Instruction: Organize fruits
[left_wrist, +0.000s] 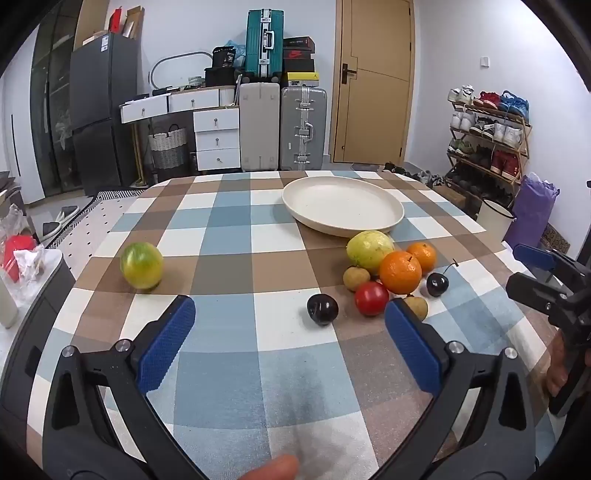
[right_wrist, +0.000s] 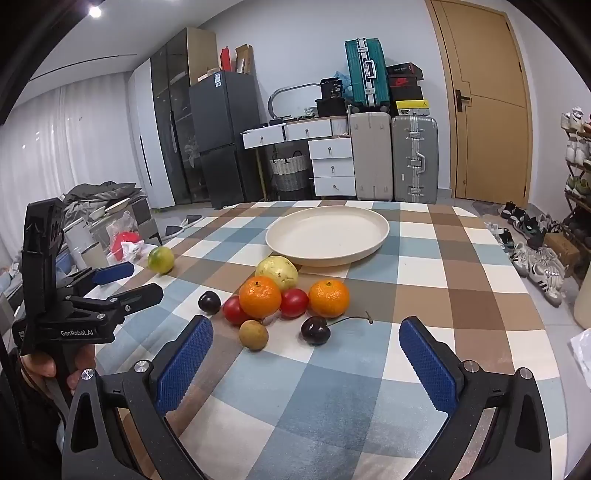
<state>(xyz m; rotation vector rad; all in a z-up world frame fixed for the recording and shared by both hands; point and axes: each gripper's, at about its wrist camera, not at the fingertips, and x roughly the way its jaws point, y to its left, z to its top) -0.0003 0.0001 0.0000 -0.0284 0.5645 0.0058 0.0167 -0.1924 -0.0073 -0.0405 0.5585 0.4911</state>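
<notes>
A cream plate (left_wrist: 343, 210) (right_wrist: 327, 236) stands empty at the far middle of the checked table. In front of it is a cluster: a yellow-green fruit (left_wrist: 369, 249) (right_wrist: 277, 271), two oranges (left_wrist: 400, 272) (right_wrist: 259, 297), red fruits (left_wrist: 371, 298) (right_wrist: 293, 302), small brown fruits (left_wrist: 355, 278) (right_wrist: 253, 334) and a stemmed dark cherry (left_wrist: 437, 284) (right_wrist: 315, 329). Another dark cherry (left_wrist: 322, 309) (right_wrist: 209, 302) lies apart. A green fruit (left_wrist: 141, 265) (right_wrist: 161, 259) sits alone at left. My left gripper (left_wrist: 290, 343) and right gripper (right_wrist: 306, 363) are open and empty, short of the fruit.
The table edge curves away at left and right. Suitcases (left_wrist: 282, 125), white drawers (left_wrist: 216, 138) and a door (left_wrist: 373, 81) stand behind the table. A shoe rack (left_wrist: 487, 136) is at right. A side stand with a red object (left_wrist: 18, 254) is at left.
</notes>
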